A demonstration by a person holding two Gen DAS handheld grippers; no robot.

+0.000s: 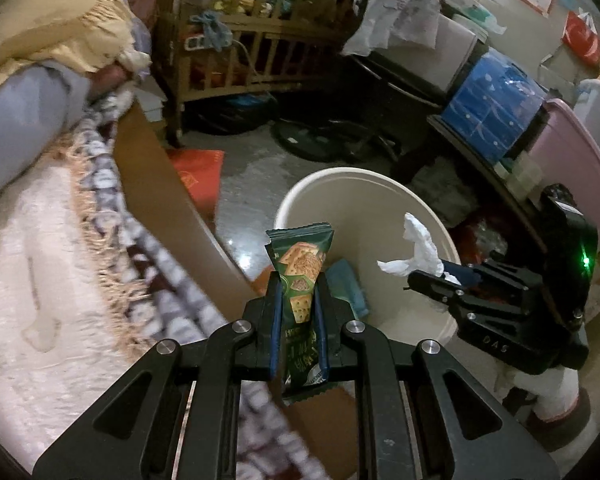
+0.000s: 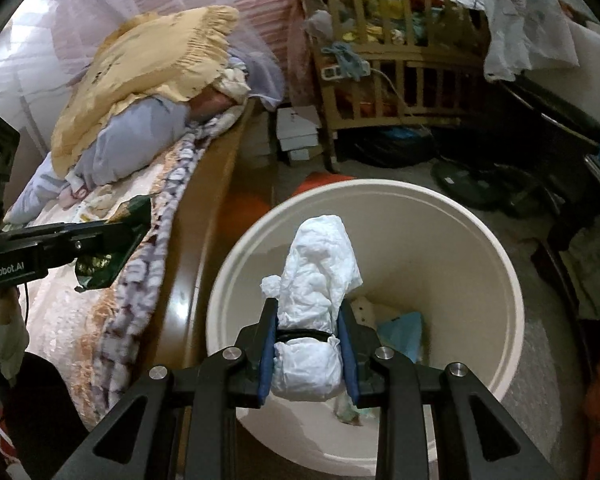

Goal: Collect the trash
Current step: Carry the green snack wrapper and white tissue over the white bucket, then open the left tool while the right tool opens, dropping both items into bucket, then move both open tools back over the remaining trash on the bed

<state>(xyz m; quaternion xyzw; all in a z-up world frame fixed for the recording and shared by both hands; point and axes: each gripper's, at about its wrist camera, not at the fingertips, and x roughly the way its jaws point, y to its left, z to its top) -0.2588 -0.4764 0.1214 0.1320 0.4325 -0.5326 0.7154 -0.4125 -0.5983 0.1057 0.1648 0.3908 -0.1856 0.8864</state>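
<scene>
Right gripper [image 2: 308, 344] clamps white wad [image 2: 316, 300] — above bin [image 2: 496, 320].

Both wrist views above bin [image 1: 364, 184]

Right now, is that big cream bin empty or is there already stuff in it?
Not empty. Inside the bin, the right wrist view shows a blue scrap and some pale litter near the bottom. It is far from full.
</scene>
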